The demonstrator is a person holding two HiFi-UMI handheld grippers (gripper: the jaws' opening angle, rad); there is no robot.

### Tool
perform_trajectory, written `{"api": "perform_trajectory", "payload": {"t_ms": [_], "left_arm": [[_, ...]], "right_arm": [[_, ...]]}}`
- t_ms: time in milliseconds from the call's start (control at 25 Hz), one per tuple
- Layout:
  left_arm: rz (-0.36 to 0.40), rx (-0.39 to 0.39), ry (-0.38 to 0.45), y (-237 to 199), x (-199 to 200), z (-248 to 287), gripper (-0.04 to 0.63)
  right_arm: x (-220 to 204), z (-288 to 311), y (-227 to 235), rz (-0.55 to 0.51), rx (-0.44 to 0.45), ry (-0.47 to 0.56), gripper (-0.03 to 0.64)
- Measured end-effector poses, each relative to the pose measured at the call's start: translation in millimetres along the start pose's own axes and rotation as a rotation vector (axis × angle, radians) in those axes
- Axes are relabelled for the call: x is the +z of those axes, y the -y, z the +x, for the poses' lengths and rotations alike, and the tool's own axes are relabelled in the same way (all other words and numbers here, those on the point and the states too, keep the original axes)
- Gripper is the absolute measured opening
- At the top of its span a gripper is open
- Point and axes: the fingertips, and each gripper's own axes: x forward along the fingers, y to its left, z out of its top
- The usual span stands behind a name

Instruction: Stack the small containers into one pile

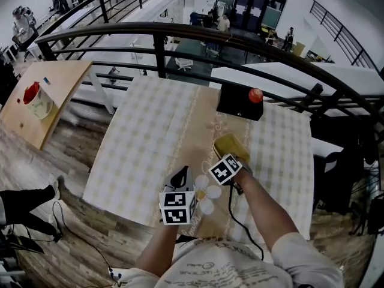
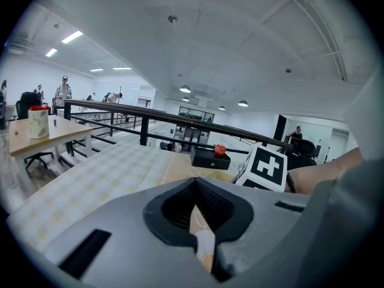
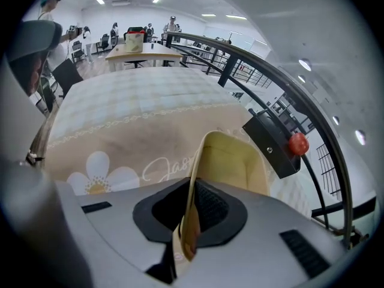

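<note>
A small yellow container stands on the beige daisy runner of the checked table. My right gripper is shut on its near rim; in the right gripper view the thin yellow wall runs between the pads of the right gripper. My left gripper hovers to the left of it near the table's front edge. In the left gripper view the left gripper has its jaws together, and only a sliver of runner shows past them. The right gripper's marker cube shows beside it. I see no other containers.
A black box with a red button sits at the table's far edge. A dark railing curves behind it. To the left stands a wooden side table with a cup. A cable hangs off the front edge.
</note>
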Motion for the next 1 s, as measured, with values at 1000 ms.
{"api": "perform_trajectory", "payload": {"t_ms": [1000], "left_arm": [[0.033,-0.019,0.001,18,9,8,0.005]], "right_arm": [[5,-34,23,0.277,0.009,0.285,0.003]]}}
